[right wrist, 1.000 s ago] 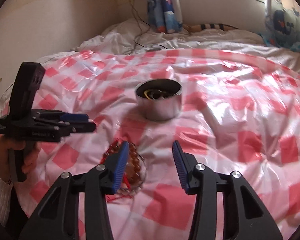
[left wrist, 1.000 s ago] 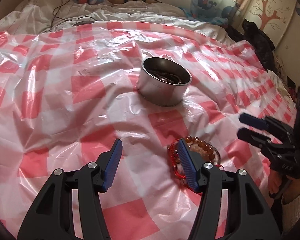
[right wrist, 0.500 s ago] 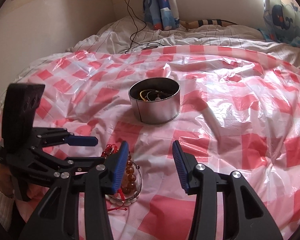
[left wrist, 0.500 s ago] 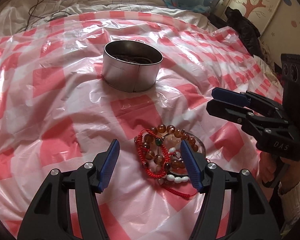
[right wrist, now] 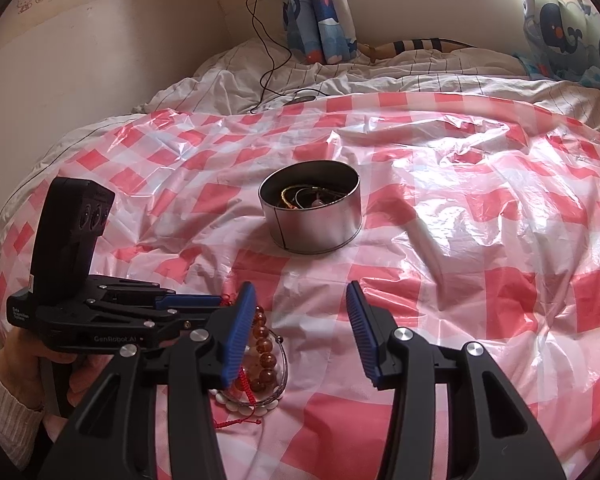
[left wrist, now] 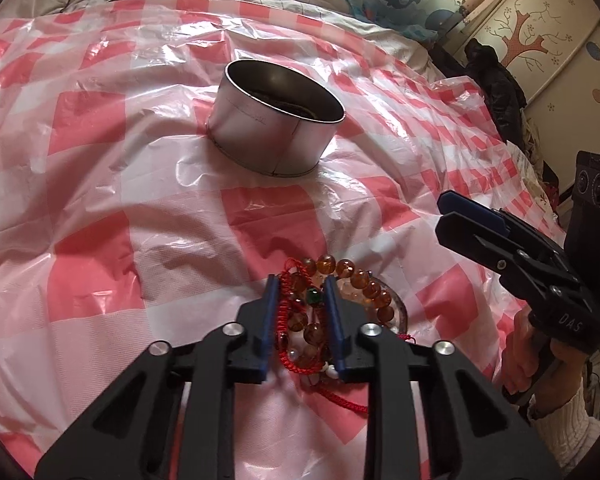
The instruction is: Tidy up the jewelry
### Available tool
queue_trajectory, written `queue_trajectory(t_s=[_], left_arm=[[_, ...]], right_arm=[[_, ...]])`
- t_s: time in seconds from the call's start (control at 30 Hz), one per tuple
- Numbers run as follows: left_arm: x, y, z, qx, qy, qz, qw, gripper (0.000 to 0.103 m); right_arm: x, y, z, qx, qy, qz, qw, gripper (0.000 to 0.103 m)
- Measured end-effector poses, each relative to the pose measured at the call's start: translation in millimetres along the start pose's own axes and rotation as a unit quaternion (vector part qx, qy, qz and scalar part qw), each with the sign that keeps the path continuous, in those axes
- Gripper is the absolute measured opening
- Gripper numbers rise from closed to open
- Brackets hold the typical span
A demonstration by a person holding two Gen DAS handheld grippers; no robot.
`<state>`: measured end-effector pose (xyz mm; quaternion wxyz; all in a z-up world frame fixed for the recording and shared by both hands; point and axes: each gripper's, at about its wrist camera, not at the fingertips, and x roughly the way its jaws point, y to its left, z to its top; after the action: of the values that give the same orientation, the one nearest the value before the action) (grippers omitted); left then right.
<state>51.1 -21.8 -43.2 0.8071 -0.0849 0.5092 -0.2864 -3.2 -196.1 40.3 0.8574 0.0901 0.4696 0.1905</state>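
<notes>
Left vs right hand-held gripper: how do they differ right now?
The left hand-held gripper has narrowed its jaws around the red cord bracelet on the pile; the right hand-held gripper is wide open, holding nothing. Left sits over the jewelry; right points toward the round metal tin. Both have blue pads.

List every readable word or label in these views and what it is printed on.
"DAS": on the right gripper body, left wrist view.
"GenRobot.AI": on the left gripper body, right wrist view.
Small white label near the left gripper's handle: seems to start "Data", the rest too small to read.
Metal tin: no text.
</notes>
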Motion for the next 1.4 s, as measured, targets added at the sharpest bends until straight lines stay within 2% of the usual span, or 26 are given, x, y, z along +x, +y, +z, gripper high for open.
queue_trajectory(t_s=[0.07, 0.2, 0.37, 0.53, 0.67, 0.77, 0.83, 0.97, 1.13, 1.23, 1.33, 1.4], left_arm=[[-1, 1, 0, 0.001, 0.0, 0.005, 1.0, 0.009], [-10, 2, 3, 0.003, -0.006, 0.007, 0.9999, 0.007], [-26, 10, 7, 0.003, -0.022, 0.038, 0.999, 0.007], [-23, 17, 8, -0.003, -0.018, 0.069, 0.9974, 0.007], [-18, 20, 6, -0.007, -0.009, 0.078, 0.9969, 0.007], [-17, 20, 5, -0.006, -0.008, 0.077, 0.997, 0.007], [-17, 20, 4, -0.005, -0.006, 0.078, 0.9969, 0.007], [-15, 20, 4, -0.007, -0.003, 0.079, 0.9969, 0.008], [-14, 19, 4, -0.005, -0.002, 0.081, 0.9967, 0.014], [-13, 18, 3, -0.005, 0.0, 0.081, 0.9967, 0.021], [-12, 18, 2, -0.005, 0.002, 0.079, 0.9969, 0.028], [-12, 18, 2, -0.006, 0.002, 0.077, 0.997, 0.035]], right_arm=[[1, 1, 0, -0.002, 0.002, 0.001, 1.0, 0.047], [5, 4, -2, -0.014, 0.011, 0.008, 1.0, 0.047], [13, 22, -8, -0.06, 0.028, 0.016, 0.998, 0.047], [27, 39, -13, -0.1, 0.039, 0.016, 0.994, 0.046], [38, 43, -18, -0.113, 0.053, 0.014, 0.992, 0.037], [46, 41, -21, -0.112, 0.066, 0.012, 0.991, 0.025], [49, 40, -23, -0.112, 0.069, 0.007, 0.991, 0.014], [42, 37, -21, -0.105, 0.047, -0.001, 0.993, 0.012], [19, 23, -8, -0.066, 0.0, 0.011, 0.998, 0.012], [8, 6, 1, -0.032, -0.025, -0.003, 0.999, 0.012], [10, -11, 4, -0.003, -0.011, -0.036, 0.999, 0.012], [18, -24, 4, 0.025, 0.018, -0.043, 0.999, 0.015]])
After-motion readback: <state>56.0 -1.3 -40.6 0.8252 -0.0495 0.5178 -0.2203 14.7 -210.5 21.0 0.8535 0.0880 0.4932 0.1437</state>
